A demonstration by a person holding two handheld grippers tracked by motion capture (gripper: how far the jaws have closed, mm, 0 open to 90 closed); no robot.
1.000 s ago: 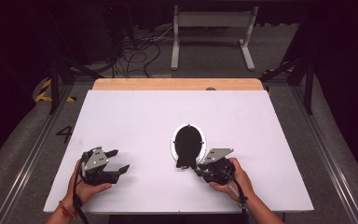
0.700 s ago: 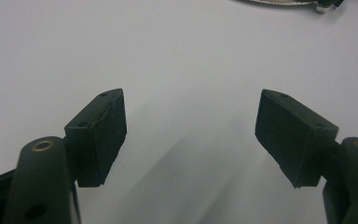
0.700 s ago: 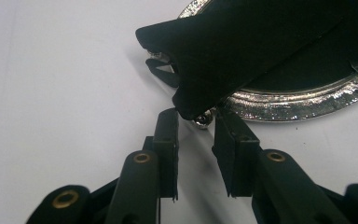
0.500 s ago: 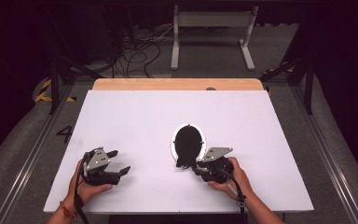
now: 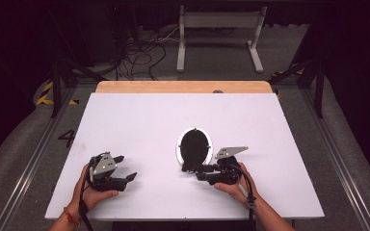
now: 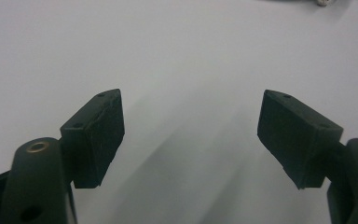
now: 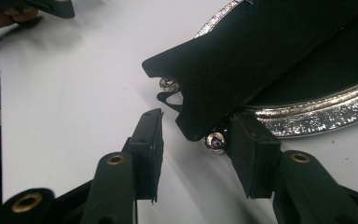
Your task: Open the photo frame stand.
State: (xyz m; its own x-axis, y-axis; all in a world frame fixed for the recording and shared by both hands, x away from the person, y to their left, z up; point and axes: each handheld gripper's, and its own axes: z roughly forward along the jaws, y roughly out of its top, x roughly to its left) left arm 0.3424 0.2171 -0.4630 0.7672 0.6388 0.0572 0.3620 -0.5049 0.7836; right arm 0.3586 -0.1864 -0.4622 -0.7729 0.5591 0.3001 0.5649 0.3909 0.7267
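Landmark for this record: the oval frame, lying flat on the white table, black side up, with a silver glitter rim.

The frame sits slightly right of the table's centre line, toward the person's edge. Its black stand flap is seen in the right gripper view raised off the frame's back, its pointed lower end reaching out past the rim over the table, with two small metal screws beneath it.

Right gripper: held in the right hand just at the near edge of the frame, tips toward the flap. Its jaws have just been opening and stand about half apart; the tip of the flap lies between them, close against the right-hand pad, clear of the other. Not gripped.

Left gripper: held in the left hand well to the left of the frame, resting low on the table. Jaws wide apart, with bare table between them
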